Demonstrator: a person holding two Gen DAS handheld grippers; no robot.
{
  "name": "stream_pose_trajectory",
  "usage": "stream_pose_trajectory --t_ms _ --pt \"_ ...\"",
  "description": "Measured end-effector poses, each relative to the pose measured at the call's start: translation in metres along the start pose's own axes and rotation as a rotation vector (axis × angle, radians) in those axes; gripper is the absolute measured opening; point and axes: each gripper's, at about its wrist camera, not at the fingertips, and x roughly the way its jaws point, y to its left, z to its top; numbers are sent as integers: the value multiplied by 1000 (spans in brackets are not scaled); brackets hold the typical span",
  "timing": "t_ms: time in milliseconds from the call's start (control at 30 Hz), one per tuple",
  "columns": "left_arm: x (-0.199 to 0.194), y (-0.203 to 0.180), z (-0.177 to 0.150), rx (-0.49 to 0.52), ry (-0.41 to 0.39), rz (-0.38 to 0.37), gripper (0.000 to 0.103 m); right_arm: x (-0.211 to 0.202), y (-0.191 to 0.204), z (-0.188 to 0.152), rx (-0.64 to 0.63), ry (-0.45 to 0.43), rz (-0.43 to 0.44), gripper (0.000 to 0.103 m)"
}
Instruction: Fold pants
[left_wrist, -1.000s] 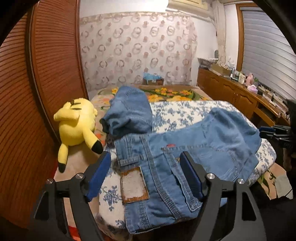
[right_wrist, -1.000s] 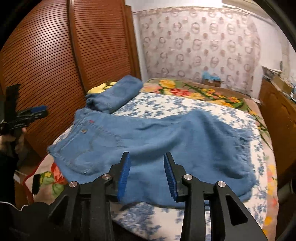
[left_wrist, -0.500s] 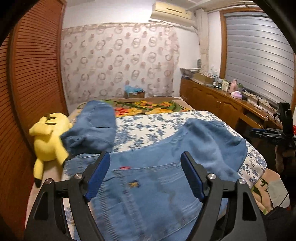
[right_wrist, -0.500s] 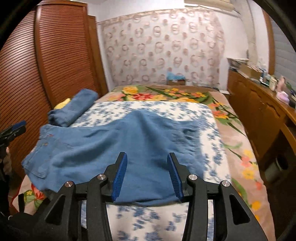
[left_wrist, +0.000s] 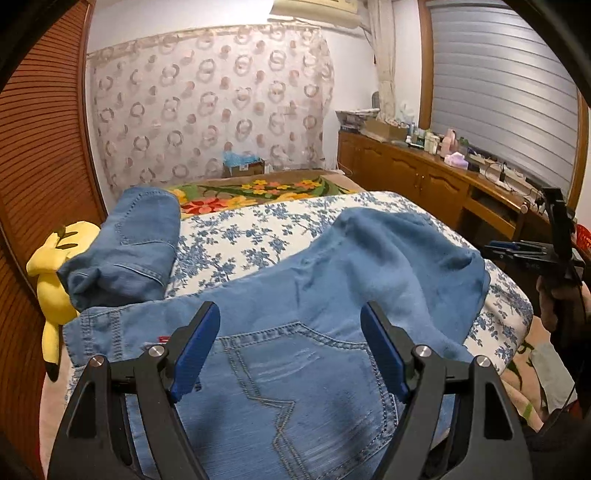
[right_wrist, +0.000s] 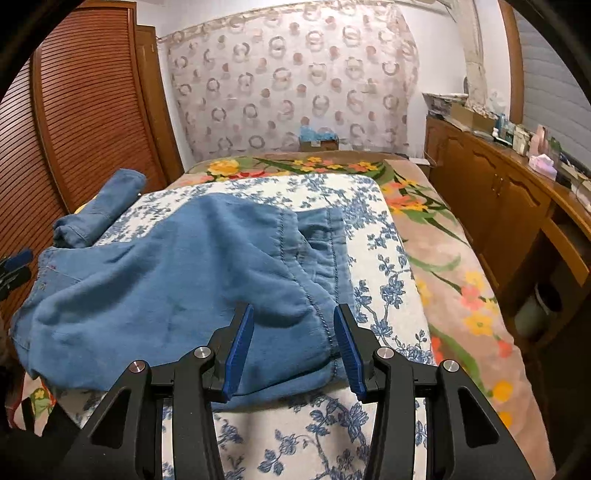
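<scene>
Blue denim pants (left_wrist: 317, 310) lie spread across the bed, folded lengthwise, waist and back pocket toward the left wrist camera. In the right wrist view the pants (right_wrist: 177, 280) show their leg hems near the camera. My left gripper (left_wrist: 288, 350) is open and empty above the back pocket. My right gripper (right_wrist: 293, 347) is open and empty above the hem end. The right gripper also shows at the right edge of the left wrist view (left_wrist: 532, 254).
A second folded pair of jeans (left_wrist: 133, 243) lies at the bed's far left beside a yellow plush toy (left_wrist: 55, 273). The bed has a blue floral cover (right_wrist: 388, 280) and a flowered blanket (right_wrist: 443, 251). A wooden cabinet (left_wrist: 443, 184) runs along the right, a slatted wardrobe (right_wrist: 85, 110) along the left.
Both grippers have drawn in over the pants' ends; the left moved right past the waist patch onto the pocket. The right gripper's jaws have widened. The leg end now lies more bunched.
</scene>
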Motion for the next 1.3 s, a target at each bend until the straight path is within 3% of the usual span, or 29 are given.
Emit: stream_pose_trajectory --t_ms 600,667,733,767,833,1067,1300 --pt "37 -8 -28 -11 122 -10 79 10 -8 -8 -1 66 13 46" --pt "37 -8 -28 -14 123 -11 79 8 -9 -8 -2 60 8 38" --pt "36 -8 -28 -17 124 -13 79 6 -12 -8 -11 61 0 15" --pt "36 -8 -28 -18 125 -12 79 6 -10 -7 -14 57 -2 9" --pt "34 -8 -26 -19 120 -11 79 2 -15 -4 -7 38 22 3" --pt "17 2 -18 -33 73 1 79 -31 -3 22 -47 -64 38 1" --pt "-10 22 -8 -65 12 30 79 -69 47 66 -181 -178 105 1"
